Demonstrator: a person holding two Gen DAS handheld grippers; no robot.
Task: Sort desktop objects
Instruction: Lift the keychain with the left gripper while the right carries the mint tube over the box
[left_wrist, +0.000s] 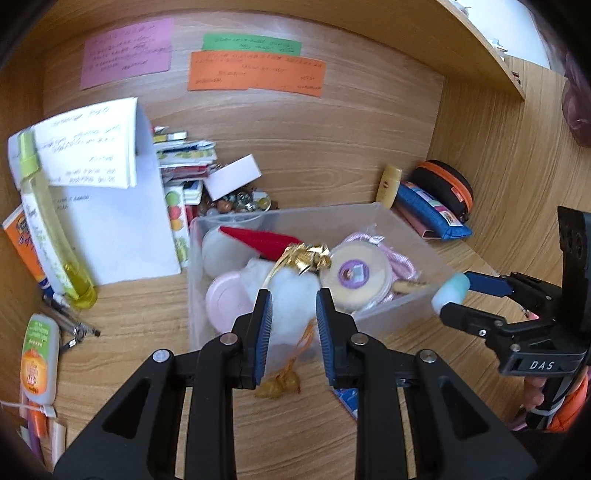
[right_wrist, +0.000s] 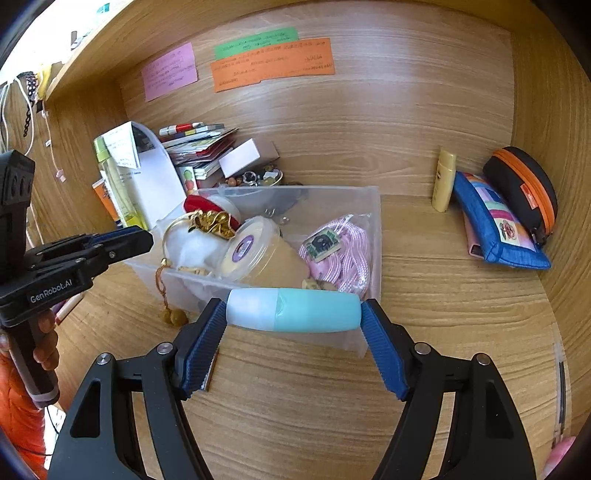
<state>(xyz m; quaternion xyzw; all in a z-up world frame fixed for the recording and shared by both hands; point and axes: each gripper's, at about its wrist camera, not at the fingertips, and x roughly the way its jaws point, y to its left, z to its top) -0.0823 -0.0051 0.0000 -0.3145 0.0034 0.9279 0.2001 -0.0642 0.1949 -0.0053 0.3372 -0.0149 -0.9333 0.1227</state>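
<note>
A clear plastic bin (left_wrist: 388, 218) stands mid-desk and also shows in the right wrist view (right_wrist: 375, 236). It holds a round cream jar (left_wrist: 356, 275), pink cord (right_wrist: 343, 247), a red and gold ornament (left_wrist: 291, 247) and white fluff. My right gripper (right_wrist: 293, 312) is shut on a teal and white squeeze bottle (right_wrist: 295, 308), held crosswise just in front of the bin's near wall; the bottle also shows in the left wrist view (left_wrist: 450, 291). My left gripper (left_wrist: 293, 306) is open and empty at the bin's near left corner, over the white fluff (left_wrist: 291, 295).
A blue pouch (right_wrist: 495, 225), a black and orange case (right_wrist: 524, 184) and a yellow tube (right_wrist: 443, 179) lie at the back right. Papers, books, beads and bottles crowd the back left (left_wrist: 110, 177). Coloured notes are stuck on the back wall. An orange tube (left_wrist: 38, 360) and pens lie left.
</note>
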